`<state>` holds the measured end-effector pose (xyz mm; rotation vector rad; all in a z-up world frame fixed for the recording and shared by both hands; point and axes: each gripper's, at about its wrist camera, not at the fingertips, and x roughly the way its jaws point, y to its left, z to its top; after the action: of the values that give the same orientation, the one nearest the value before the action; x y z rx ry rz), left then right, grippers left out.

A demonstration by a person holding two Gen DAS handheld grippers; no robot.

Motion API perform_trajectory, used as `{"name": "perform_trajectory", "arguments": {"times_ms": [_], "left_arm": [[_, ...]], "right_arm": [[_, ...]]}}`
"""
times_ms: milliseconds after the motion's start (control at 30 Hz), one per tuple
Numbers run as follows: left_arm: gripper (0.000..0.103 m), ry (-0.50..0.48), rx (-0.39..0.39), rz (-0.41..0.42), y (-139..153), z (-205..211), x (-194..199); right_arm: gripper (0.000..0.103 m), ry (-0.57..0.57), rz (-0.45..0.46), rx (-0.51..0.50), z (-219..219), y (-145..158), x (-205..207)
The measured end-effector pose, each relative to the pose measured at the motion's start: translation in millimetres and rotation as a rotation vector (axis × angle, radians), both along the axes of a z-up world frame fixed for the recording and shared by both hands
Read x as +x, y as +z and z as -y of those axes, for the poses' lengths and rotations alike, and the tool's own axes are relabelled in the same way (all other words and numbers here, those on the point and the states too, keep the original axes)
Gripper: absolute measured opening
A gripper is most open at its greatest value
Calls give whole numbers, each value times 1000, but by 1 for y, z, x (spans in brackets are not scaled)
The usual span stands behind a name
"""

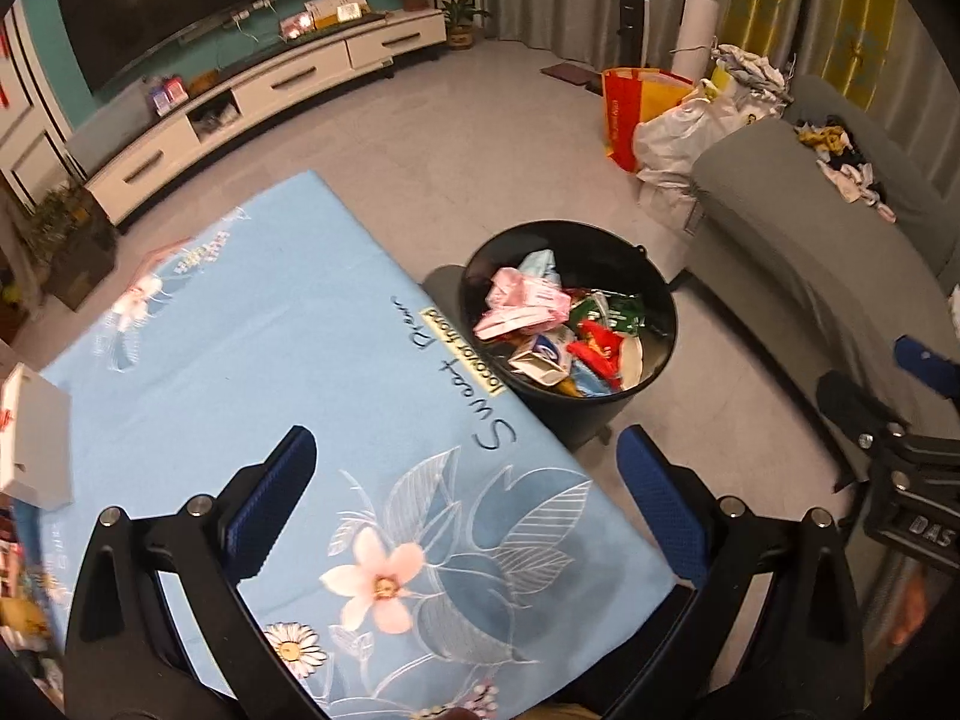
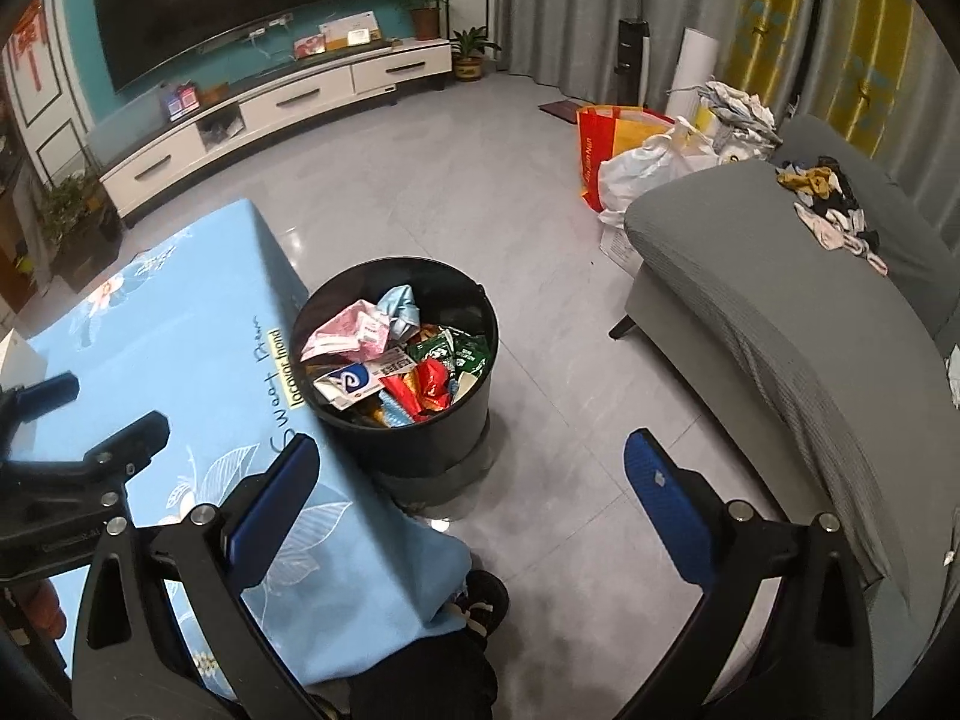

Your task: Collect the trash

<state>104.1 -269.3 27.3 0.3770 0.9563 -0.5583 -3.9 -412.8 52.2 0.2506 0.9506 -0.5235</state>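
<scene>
The surface, covered by a light-blue floral cloth (image 1: 252, 372), adjoins the round black plastic bin (image 2: 408, 438) holding crumpled wrappers (image 2: 396, 360) on the grey tiled floor (image 2: 432, 192). Left gripper (image 1: 462, 504) and right gripper (image 2: 471, 498): both spread, empty. A grey sofa (image 2: 780, 312) stands right.

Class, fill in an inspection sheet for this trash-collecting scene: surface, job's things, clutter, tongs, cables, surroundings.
Surface: table under blue floral cloth, mostly bare.
Job's things: black bin on the floor beside the table, holding wrappers.
Clutter: white box at the table's left edge.
Tongs: left tongs open, empty, over the table; right tongs open, empty, over the floor.
Cables: nothing seen.
Surroundings: grey sofa, TV cabinet, bags.
</scene>
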Motion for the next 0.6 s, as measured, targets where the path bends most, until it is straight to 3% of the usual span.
{"name": "perform_trajectory", "arguments": {"times_ms": [167, 367, 600], "left_arm": [[100, -22, -47, -15, 13, -11, -12], [100, -16, -2, 47, 22, -17, -25], [100, -15, -14, 44, 27, -21, -28]], "right_arm": [[100, 28, 6, 6, -14, 8, -5], [100, 43, 10, 10, -22, 12, -6], [100, 49, 8, 6, -25, 12, -6]]}}
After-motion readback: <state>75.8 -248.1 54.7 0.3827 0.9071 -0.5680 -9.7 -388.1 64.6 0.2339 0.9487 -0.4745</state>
